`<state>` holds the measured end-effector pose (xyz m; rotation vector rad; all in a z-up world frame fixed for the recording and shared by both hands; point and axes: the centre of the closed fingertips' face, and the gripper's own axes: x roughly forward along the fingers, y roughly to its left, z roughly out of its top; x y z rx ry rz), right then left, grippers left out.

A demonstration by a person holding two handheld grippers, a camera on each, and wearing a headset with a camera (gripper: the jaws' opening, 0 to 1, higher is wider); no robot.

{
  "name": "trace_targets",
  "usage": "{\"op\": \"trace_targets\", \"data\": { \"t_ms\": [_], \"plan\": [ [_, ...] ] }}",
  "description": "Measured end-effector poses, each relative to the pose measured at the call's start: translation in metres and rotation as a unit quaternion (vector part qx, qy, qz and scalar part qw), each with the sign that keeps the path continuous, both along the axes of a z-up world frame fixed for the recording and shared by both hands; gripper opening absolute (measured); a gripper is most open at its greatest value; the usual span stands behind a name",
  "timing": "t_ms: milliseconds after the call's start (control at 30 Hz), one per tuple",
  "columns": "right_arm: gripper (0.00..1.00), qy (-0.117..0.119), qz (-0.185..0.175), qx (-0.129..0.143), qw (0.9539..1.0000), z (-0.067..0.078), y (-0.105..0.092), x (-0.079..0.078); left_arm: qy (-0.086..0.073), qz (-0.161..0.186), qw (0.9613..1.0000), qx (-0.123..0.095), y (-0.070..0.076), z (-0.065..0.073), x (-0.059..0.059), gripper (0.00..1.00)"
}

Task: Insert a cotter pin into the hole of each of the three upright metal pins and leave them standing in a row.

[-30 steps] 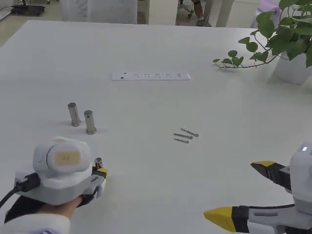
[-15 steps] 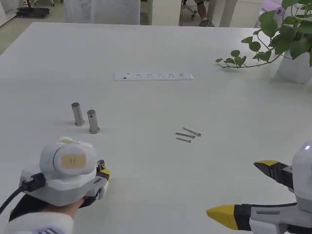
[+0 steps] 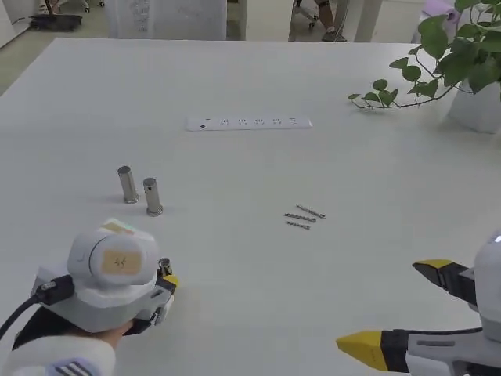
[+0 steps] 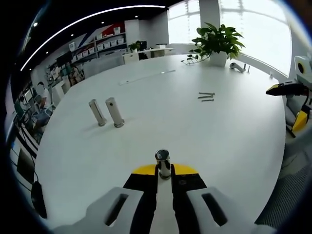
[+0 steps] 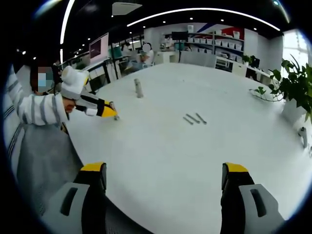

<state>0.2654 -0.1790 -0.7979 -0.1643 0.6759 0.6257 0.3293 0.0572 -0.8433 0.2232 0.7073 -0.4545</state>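
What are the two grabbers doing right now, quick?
Left gripper: closed on a metal pin.
Right gripper: open, holding nothing.

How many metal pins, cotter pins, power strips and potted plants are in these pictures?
Metal pins: 3 (two standing free, one in the left hand-held gripper)
Cotter pins: 3
Power strip: 1
Potted plant: 1
Total: 8

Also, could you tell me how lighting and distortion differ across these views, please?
Head view: soft, even light, table edges straight. Left gripper view: strong fisheye bend, windows blown out behind the plant, glint on the held pin. Right gripper view: same curvature, ceiling light strip bent into an arc.
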Motion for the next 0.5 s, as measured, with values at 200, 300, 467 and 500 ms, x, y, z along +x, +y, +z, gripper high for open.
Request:
{"op": "trace_targets", "data": {
  "t_ms": [200,300,467,500],
  "plan": [
    [0.99,0.001,0.003,-0.003,1.0000,0.0011,-0.0003,0.0011,0.011,-0.021,0.9997,-0.005,-0.0029,-0.0016,-0.0038,0.15],
    [0.99,-0.003,0.005,-0.006,1.0000,0.0030,-0.0014,0.0031,0.002,-0.030,0.9996,0.004,-0.0020,-0.0002,-0.0035,0.16],
    [0.99,-0.008,0.015,-0.021,0.9996,0.0052,-0.0075,0.0081,0.015,-0.025,0.9995,-0.015,-0.0003,0.0021,-0.0061,0.21],
    [0.99,-0.010,0.016,-0.024,0.9995,0.0064,-0.0090,0.0098,0.013,-0.029,0.9994,-0.013,0.0002,0.0027,-0.0069,0.22]
  ]
}}
